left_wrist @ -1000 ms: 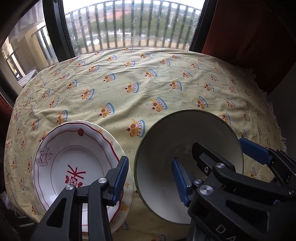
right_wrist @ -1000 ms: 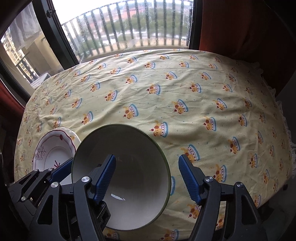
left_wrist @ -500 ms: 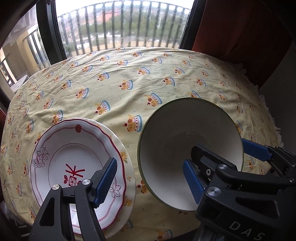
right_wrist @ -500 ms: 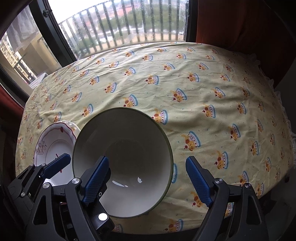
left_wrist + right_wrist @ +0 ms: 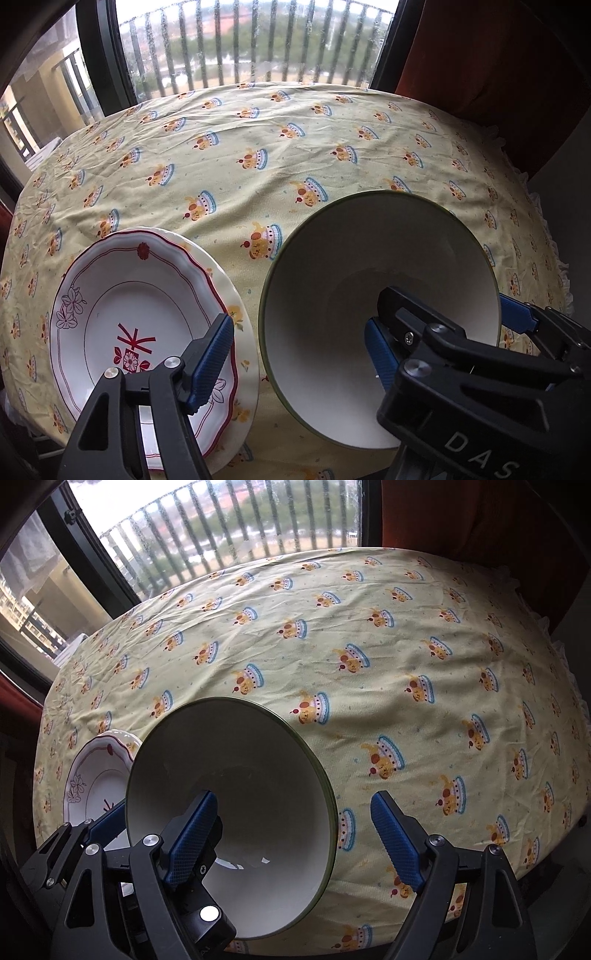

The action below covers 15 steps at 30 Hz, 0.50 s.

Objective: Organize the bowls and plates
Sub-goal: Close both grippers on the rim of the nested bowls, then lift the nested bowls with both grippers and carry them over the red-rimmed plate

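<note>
Fingers of both grippers wide apart, straddling bowl (image 5: 332,266) rim, not pressing.

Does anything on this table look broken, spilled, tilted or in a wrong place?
Nothing stands out. The white bowl with a green rim sits empty and whole on the yellow patterned tablecloth. Beside it the white plate with red flowers lies flat on a cream plate. The cloth is only wrinkled.

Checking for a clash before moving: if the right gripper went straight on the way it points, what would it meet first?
Probably the green-rimmed bowl's right rim, which sits between the open right gripper's fingers; depth is unclear.
</note>
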Available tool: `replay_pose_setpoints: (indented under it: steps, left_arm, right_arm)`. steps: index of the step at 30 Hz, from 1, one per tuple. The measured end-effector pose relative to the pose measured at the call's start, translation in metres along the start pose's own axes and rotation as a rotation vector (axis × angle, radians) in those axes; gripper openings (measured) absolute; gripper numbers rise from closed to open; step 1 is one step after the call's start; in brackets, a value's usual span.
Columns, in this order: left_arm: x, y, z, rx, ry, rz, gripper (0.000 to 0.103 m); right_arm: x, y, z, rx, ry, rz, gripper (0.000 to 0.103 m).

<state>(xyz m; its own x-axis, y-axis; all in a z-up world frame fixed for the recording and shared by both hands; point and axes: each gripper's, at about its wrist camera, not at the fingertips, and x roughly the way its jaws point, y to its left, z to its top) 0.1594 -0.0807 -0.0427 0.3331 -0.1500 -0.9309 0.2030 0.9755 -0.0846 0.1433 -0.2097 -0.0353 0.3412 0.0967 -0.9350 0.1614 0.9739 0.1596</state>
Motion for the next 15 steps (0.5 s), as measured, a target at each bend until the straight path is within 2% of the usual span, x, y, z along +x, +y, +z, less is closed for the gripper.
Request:
replay_pose_setpoints:
  steps: [2, 4, 6, 12, 15]
  left_arm:
    - [0.001, -0.003, 0.000, 0.004, -0.006, 0.013, 0.074]
    - [0.003, -0.007, 0.001, 0.019, 0.006, -0.038, 0.074]
    - [0.006, -0.012, 0.003, 0.019, 0.014, -0.041, 0.073]
    - [0.017, -0.012, 0.003, -0.009, 0.040, -0.031, 0.070]
    - [0.019, -0.012, 0.003, -0.011, 0.045, -0.014, 0.066]
  right_arm:
    - [0.005, -0.005, -0.001, 0.017, 0.006, 0.019, 0.088]
    - [0.008, -0.010, -0.001, 0.031, 0.004, 0.041, 0.088]
    - [0.011, -0.010, 0.001, 0.020, 0.013, 0.053, 0.086]
    - [0.021, -0.007, 0.003, -0.016, 0.040, 0.112, 0.056]
    - [0.026, -0.005, 0.003, -0.041, 0.048, 0.109, 0.054]
